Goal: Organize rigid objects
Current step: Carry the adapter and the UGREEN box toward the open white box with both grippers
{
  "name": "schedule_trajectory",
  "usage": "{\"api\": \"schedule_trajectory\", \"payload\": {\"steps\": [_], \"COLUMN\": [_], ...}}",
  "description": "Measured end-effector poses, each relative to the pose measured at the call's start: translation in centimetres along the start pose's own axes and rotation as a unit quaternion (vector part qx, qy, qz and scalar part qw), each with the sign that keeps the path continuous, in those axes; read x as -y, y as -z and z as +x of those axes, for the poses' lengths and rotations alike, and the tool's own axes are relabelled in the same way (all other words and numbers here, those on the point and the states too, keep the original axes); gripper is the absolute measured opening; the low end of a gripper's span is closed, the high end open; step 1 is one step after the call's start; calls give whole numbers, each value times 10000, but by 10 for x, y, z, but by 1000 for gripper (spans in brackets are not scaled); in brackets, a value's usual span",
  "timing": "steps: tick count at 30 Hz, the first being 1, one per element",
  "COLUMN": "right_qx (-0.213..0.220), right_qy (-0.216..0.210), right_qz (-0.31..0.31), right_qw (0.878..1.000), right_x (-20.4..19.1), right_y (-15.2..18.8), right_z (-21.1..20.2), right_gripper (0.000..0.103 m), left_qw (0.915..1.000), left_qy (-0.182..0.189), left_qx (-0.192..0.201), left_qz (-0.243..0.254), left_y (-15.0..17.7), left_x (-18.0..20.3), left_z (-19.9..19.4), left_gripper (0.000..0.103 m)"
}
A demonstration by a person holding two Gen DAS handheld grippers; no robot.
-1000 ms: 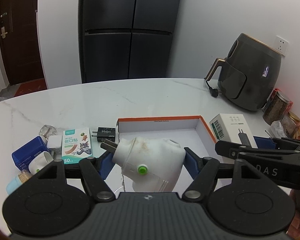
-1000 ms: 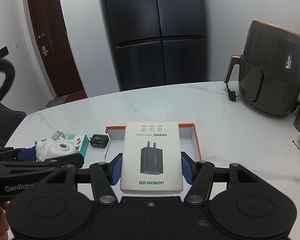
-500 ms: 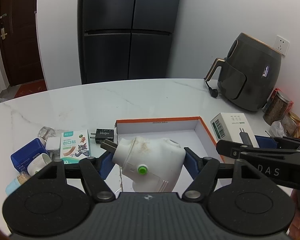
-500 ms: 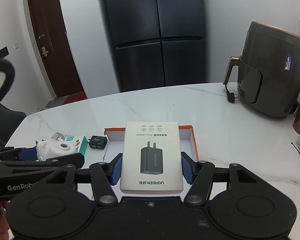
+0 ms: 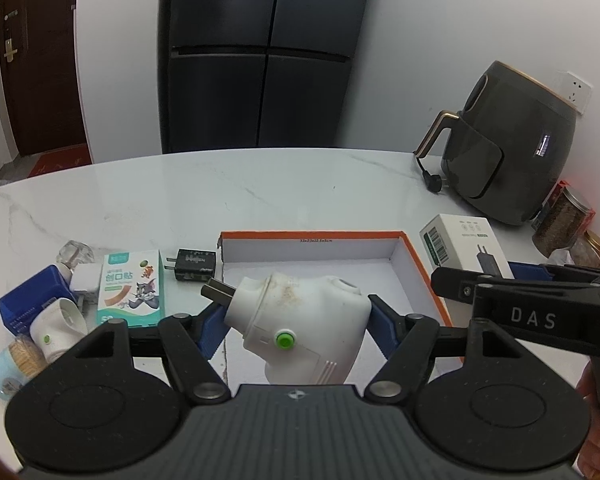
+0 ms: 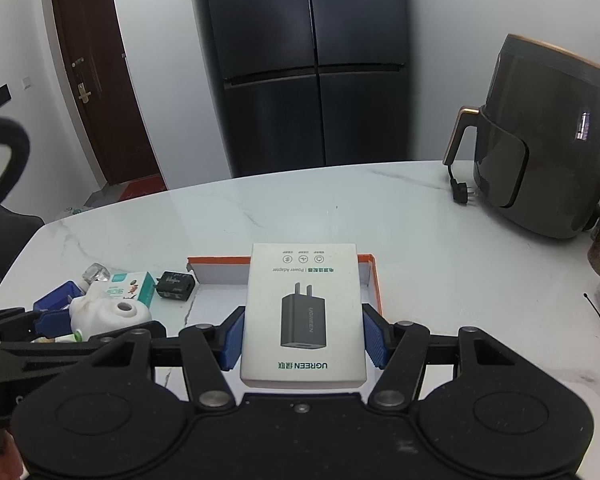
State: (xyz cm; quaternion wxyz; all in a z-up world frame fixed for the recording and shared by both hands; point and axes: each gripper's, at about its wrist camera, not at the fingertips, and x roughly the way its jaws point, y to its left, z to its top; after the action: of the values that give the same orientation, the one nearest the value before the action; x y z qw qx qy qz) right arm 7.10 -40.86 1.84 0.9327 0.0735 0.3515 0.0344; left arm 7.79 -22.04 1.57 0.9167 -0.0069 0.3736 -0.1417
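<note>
Marble-patterned white tabletop carries an open orange-rimmed cardboard tray with a white floor, standing in front of a dark fridge and a grey air fryer. Little has changed over the last second: both loads remain clamped and the tray is as empty as before. The left gripper keeps its blue pads pressed on a stained white plug-in device with a green button, holding it just above the tray's near left corner, pins pointing left. The right gripper grips a flat white charger box printed with a black power adapter, and it has crept slightly forward, so the box now overlaps more of the tray's far rim in the right wrist view. That reads as both hands lining up for a drop into the tray, with neither release begun. Left of the tray, still unsorted, lie a small black charger, a green-and-white bandage packet and a blue box.
</note>
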Motion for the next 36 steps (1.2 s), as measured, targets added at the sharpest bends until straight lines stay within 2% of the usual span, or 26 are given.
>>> {"api": "schedule_trajectory", "payload": {"steps": [9, 21, 36], "right_qx": [-279, -631, -499], "right_qy": [9, 276, 369], "right_qz": [-67, -182, -95], "right_qw": [9996, 9975, 9980], "right_x": [3, 7, 15], "right_y": [-6, -8, -19], "right_z": [43, 104, 117], "right_gripper": [71, 71, 72], "left_qw": [9998, 9990, 9990], "left_qy": [-109, -204, -232], "left_qx": [-120, -253, -318], "left_qz": [-149, -303, -187], "left_y": [-4, -16, -40], "left_x": [1, -5, -7], "left_z": [28, 66, 109], "left_gripper": [73, 73, 73]}}
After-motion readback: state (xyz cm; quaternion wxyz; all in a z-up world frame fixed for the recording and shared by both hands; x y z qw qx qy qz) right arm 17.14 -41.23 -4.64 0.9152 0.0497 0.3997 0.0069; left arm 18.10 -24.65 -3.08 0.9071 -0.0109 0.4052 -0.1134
